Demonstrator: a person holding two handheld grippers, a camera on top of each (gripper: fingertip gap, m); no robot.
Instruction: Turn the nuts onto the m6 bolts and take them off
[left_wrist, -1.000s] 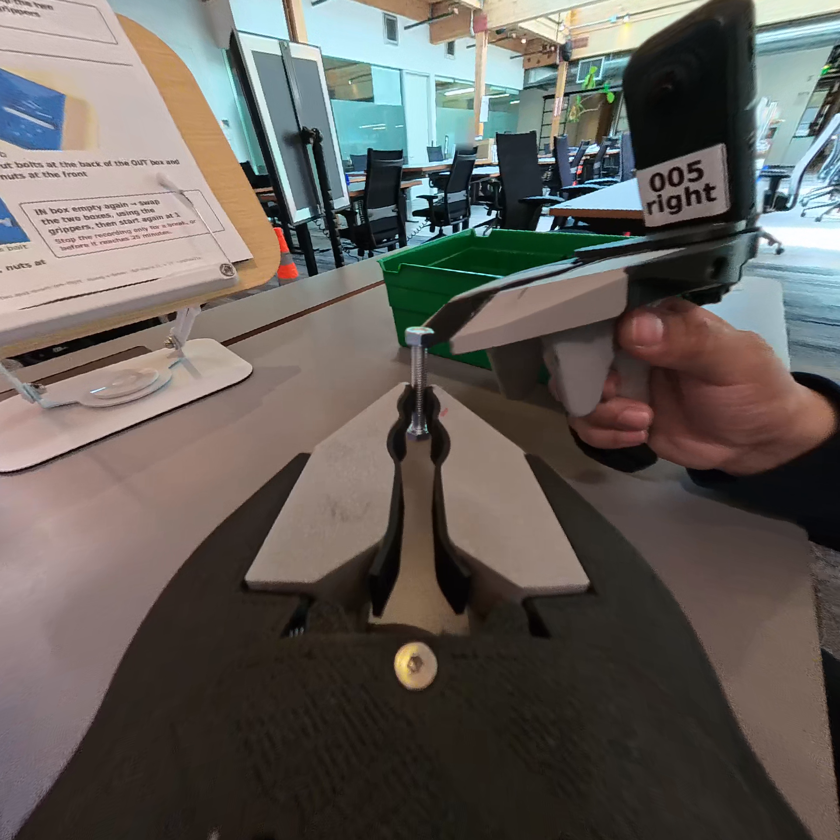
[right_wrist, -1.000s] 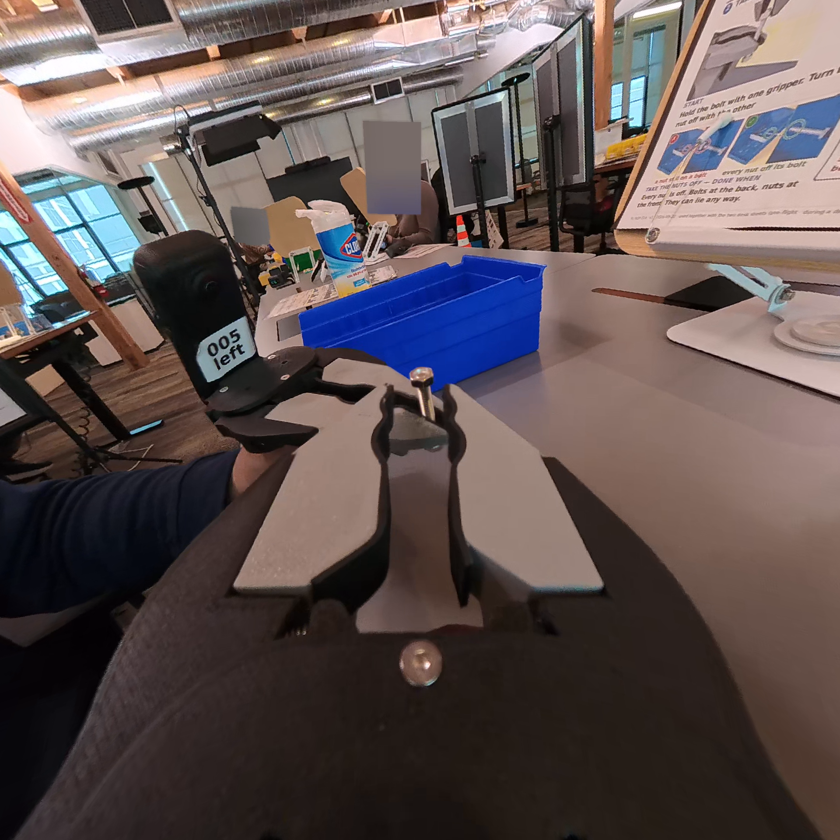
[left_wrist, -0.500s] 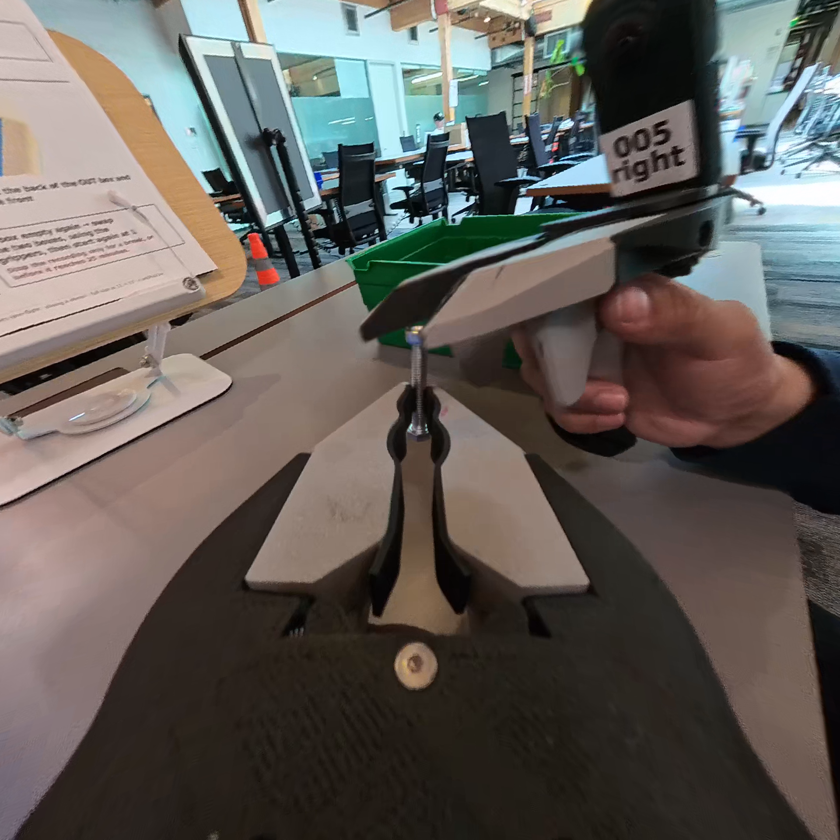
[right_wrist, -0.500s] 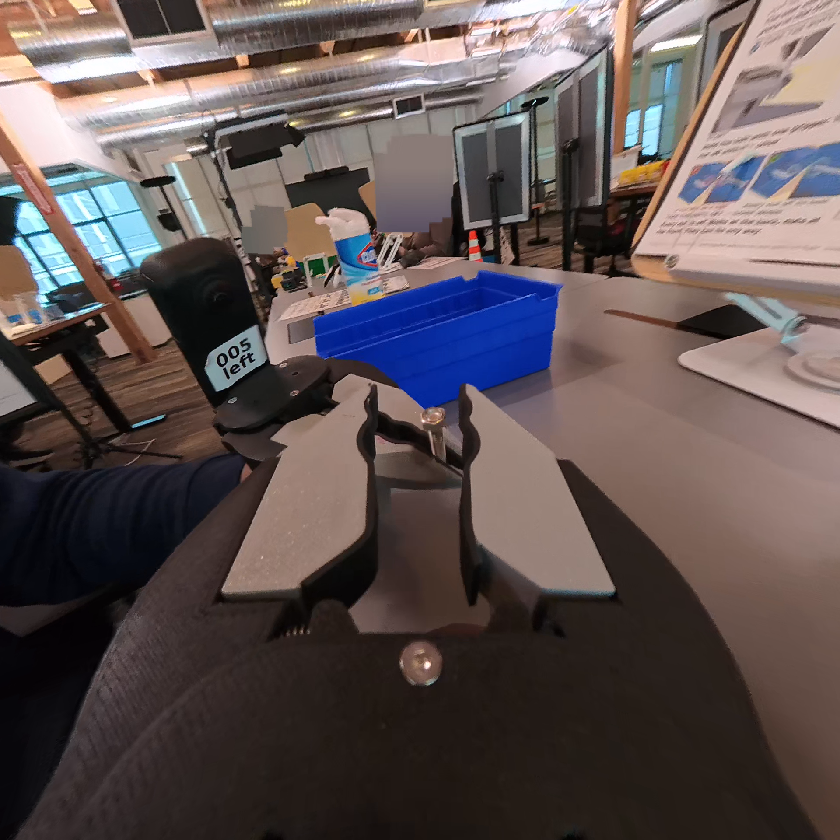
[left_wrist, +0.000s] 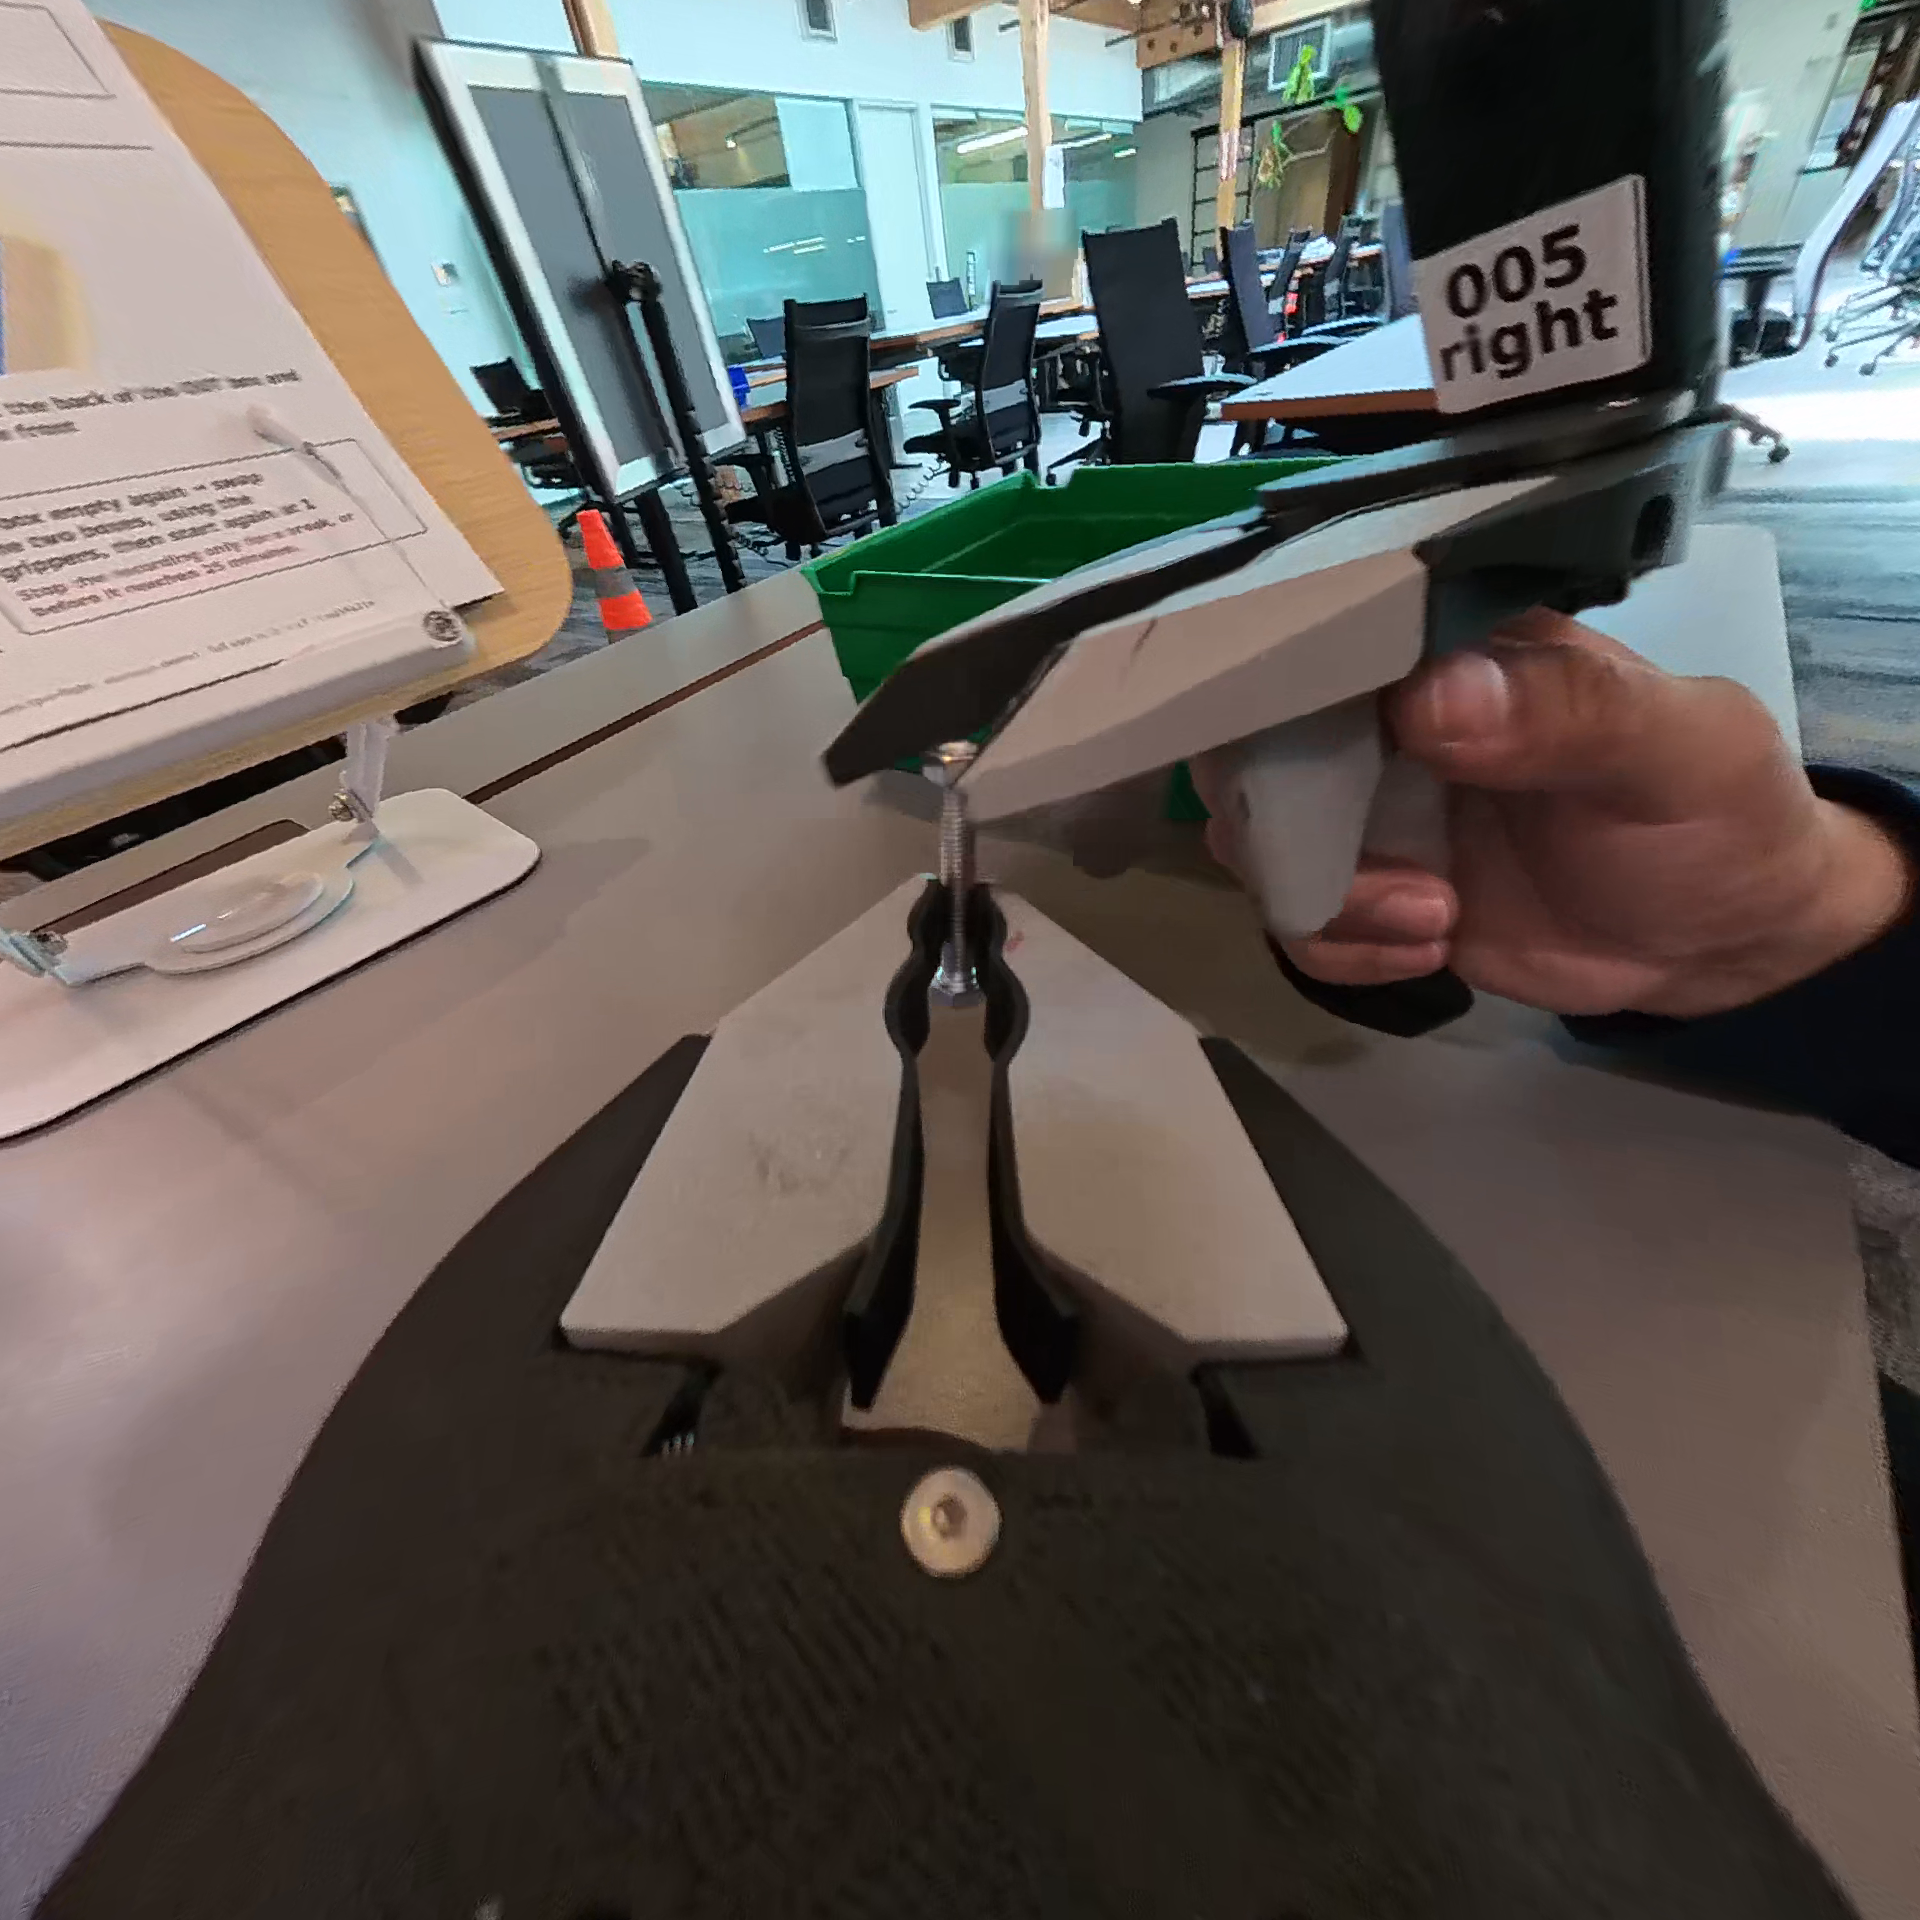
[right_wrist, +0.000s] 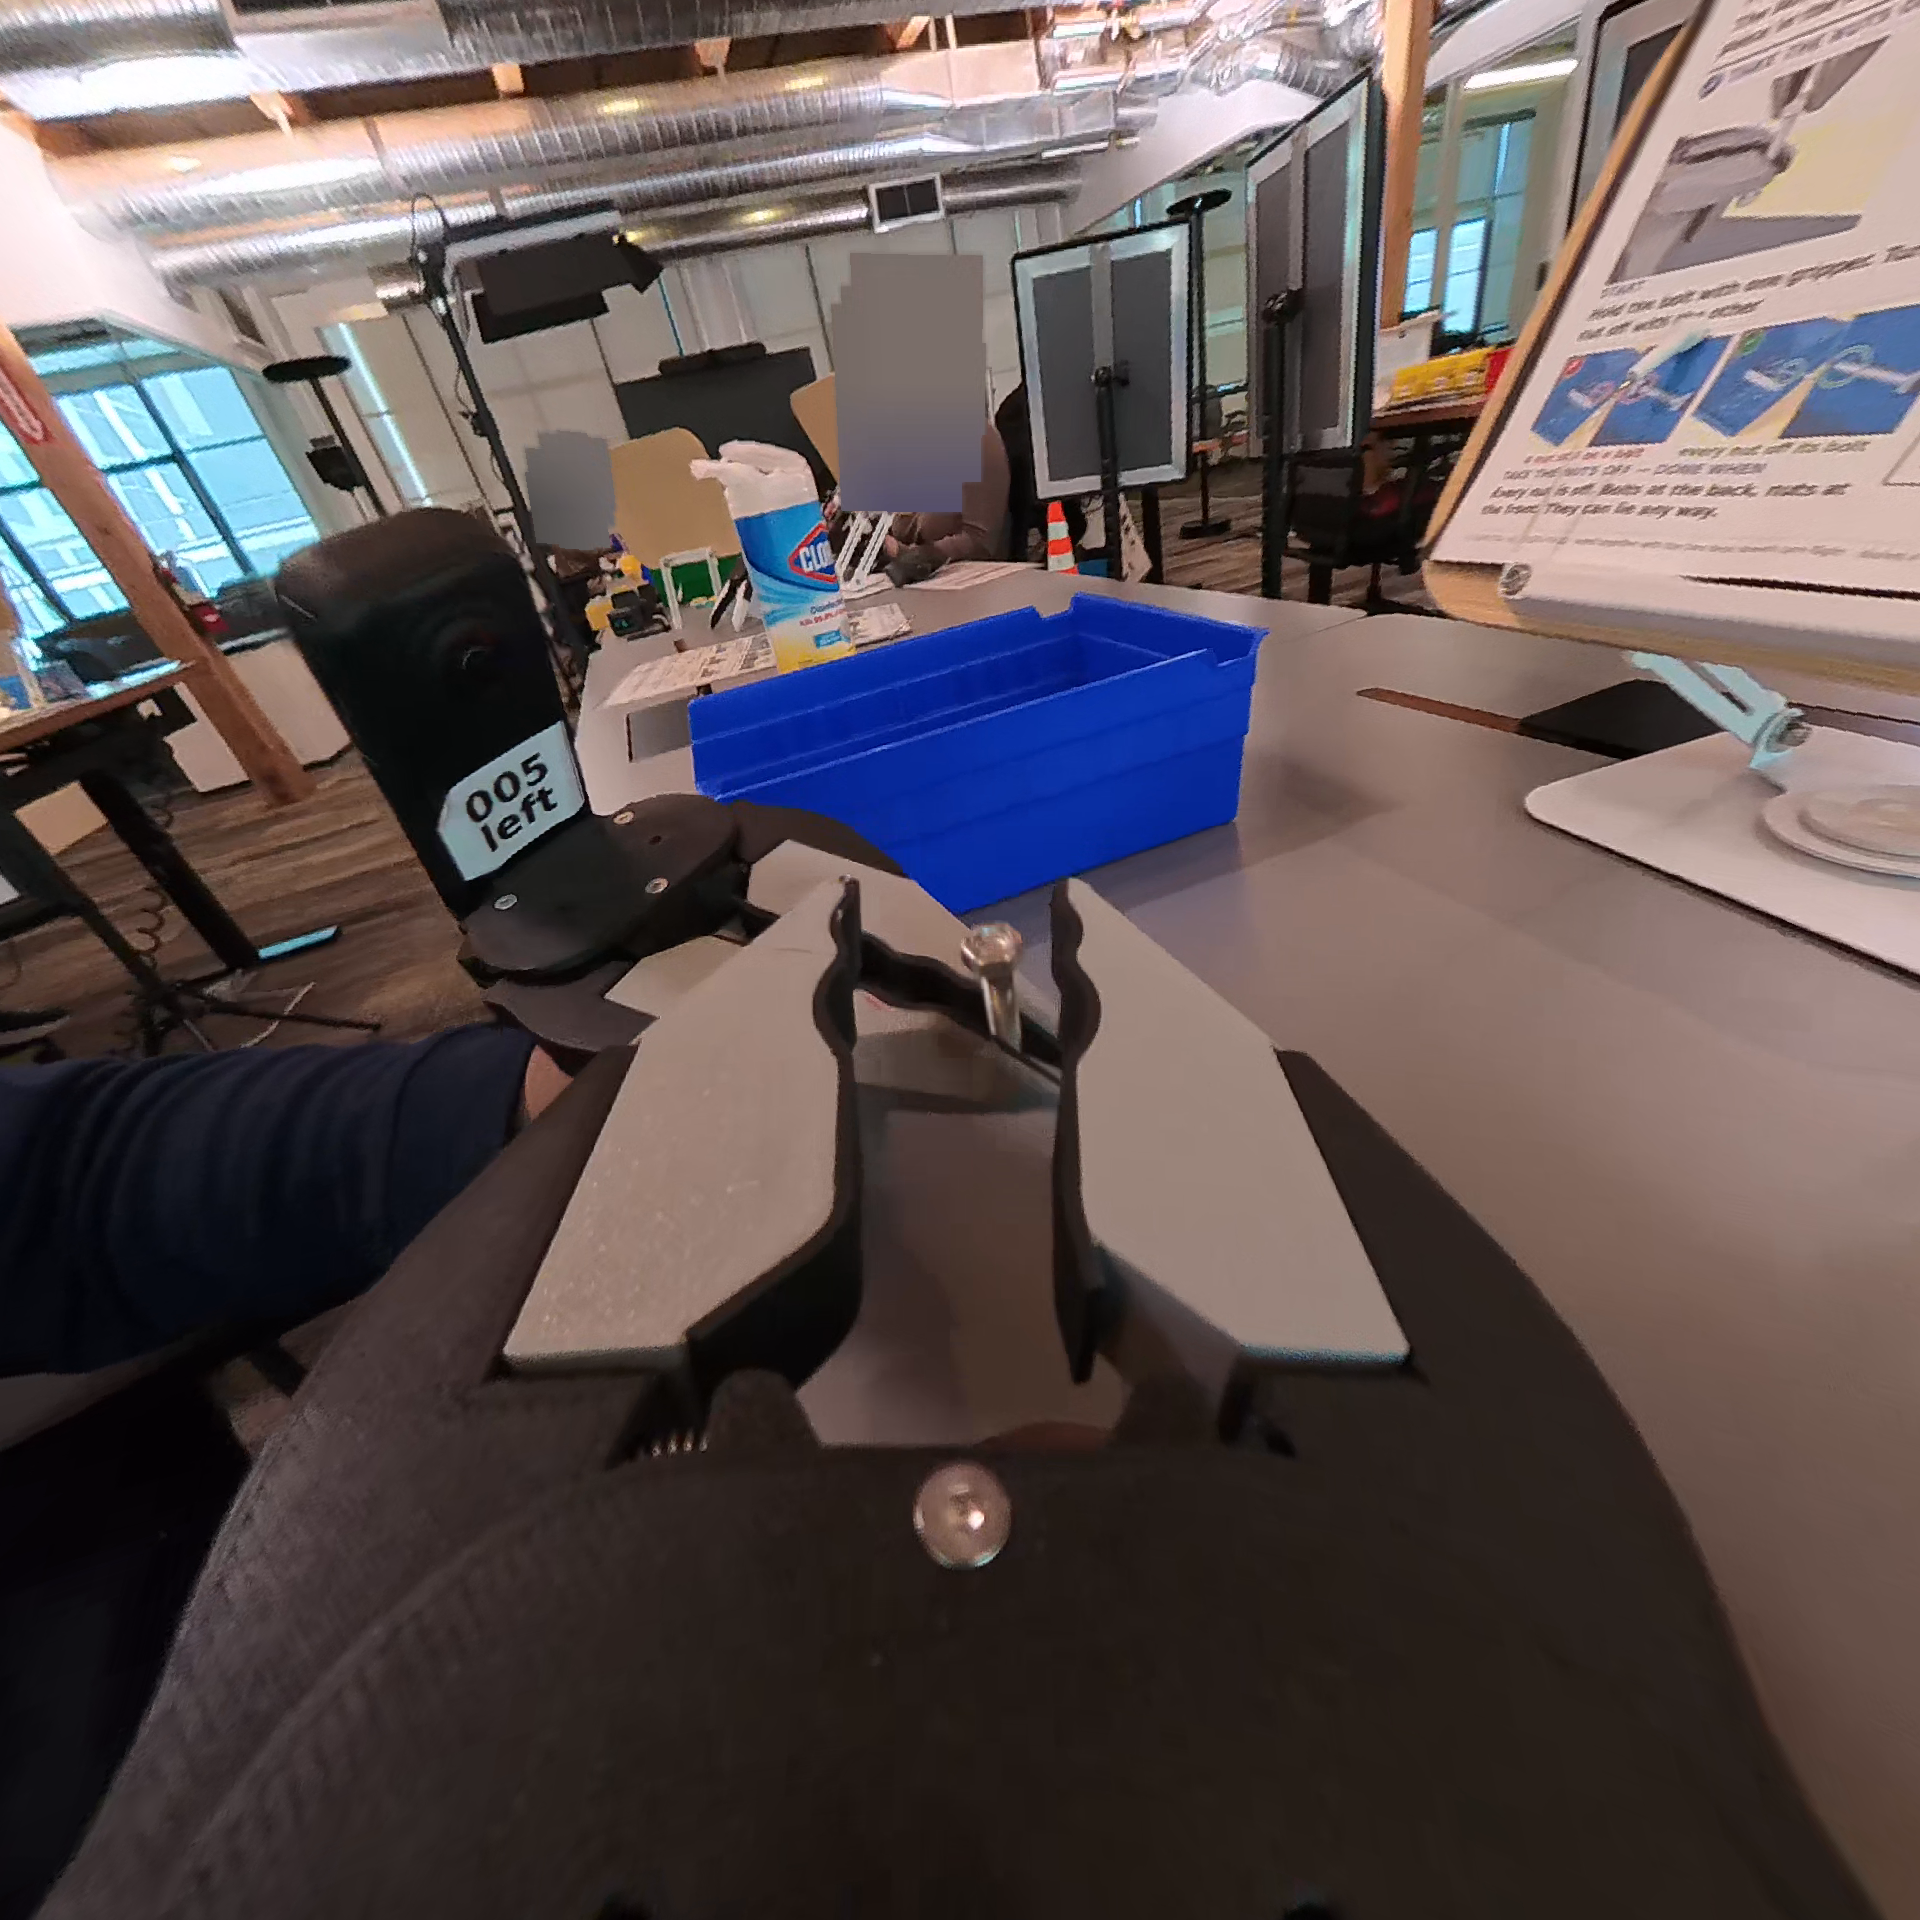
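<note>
A silver bolt (left_wrist: 954, 831) stands upright in my left gripper (left_wrist: 954, 914), which is shut on its lower shaft. A nut (left_wrist: 954, 987) sits on the bolt in the notch between the fingers. My right gripper (left_wrist: 914, 764) comes in from the right, held by a hand (left_wrist: 1621, 831), level with the bolt head. In the right wrist view the right gripper (right_wrist: 954, 914) is open. The bolt head (right_wrist: 992, 951) stands between its fingers, closer to the right one and not clamped. The left gripper's body (right_wrist: 582, 883) lies below it on the left.
A green bin (left_wrist: 987, 561) stands behind the bolt on the grey table (left_wrist: 260, 1195). A blue bin (right_wrist: 987, 769) stands ahead in the right wrist view. An instruction sheet on a stand (left_wrist: 208, 468) is at the left, its white base (left_wrist: 416, 862) on the table. A wipes canister (right_wrist: 790, 571) is farther back. My right fingertips sit around 4 cm from my left ones.
The right gripper opened wider and moved forward over the bolt, so the bolt head now sits between its fingers. The left gripper kept hold of the bolt.
</note>
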